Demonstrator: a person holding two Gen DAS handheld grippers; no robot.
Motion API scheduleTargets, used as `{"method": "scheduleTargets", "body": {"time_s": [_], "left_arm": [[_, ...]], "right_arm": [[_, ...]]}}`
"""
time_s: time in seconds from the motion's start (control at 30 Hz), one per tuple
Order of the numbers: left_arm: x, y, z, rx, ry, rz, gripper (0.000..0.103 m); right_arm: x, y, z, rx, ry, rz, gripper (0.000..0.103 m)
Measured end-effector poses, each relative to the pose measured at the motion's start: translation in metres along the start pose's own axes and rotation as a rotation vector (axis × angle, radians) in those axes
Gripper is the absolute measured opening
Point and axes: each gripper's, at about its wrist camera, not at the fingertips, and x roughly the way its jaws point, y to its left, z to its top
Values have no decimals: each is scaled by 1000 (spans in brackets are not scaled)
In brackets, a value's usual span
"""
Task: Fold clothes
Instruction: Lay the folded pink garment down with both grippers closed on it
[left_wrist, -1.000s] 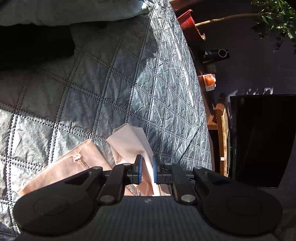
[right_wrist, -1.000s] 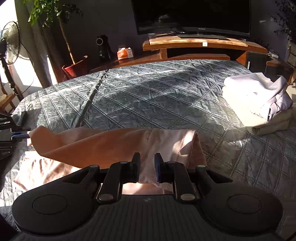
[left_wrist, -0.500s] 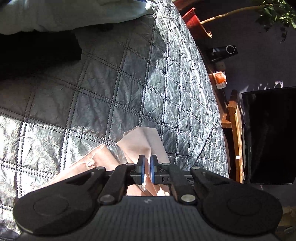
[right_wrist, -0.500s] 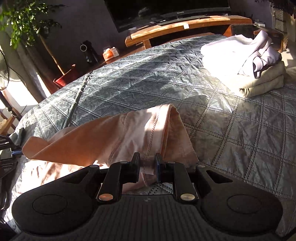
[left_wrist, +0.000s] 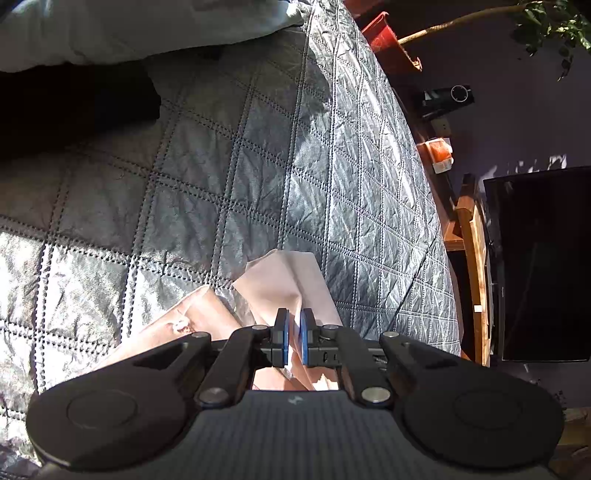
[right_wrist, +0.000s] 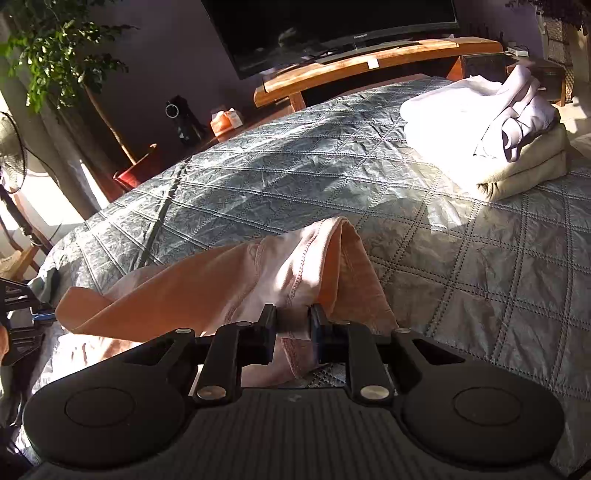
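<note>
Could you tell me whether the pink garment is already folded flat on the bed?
Not yet: the pink garment hangs bunched and lifted, pinched by both tools.

The garment (right_wrist: 229, 288) lies on the bed (right_wrist: 332, 177), just in front of the right hand-held gripper (right_wrist: 293, 326) and stretching to its left, where the left hand-held gripper (right_wrist: 37, 316) is at the garment's far end. A stack of folded clothes (right_wrist: 491, 140) sits on the bed ahead and to the right, well apart. Behind the bed, farther ahead, a television (right_wrist: 332, 29) stands on a wooden stand (right_wrist: 369, 64). A potted plant (right_wrist: 55, 51) and a fan (right_wrist: 11, 151) stand far left.
</note>
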Motion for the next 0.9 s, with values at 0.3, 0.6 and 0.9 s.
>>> {"method": "scheduleTargets", "body": {"time_s": [0.3, 0.6, 0.9], "left_arm": [[-20, -9, -6, 73, -57, 38, 1], [-42, -15, -20, 129, -52, 23, 1], [-68, -21, -33, 222, -88, 8, 1]], "right_arm": [[-23, -11, 27, -57, -9, -5, 23], [-16, -37, 19, 44, 54, -19, 23], [-12, -46, 20, 134, 62, -5, 23]]}}
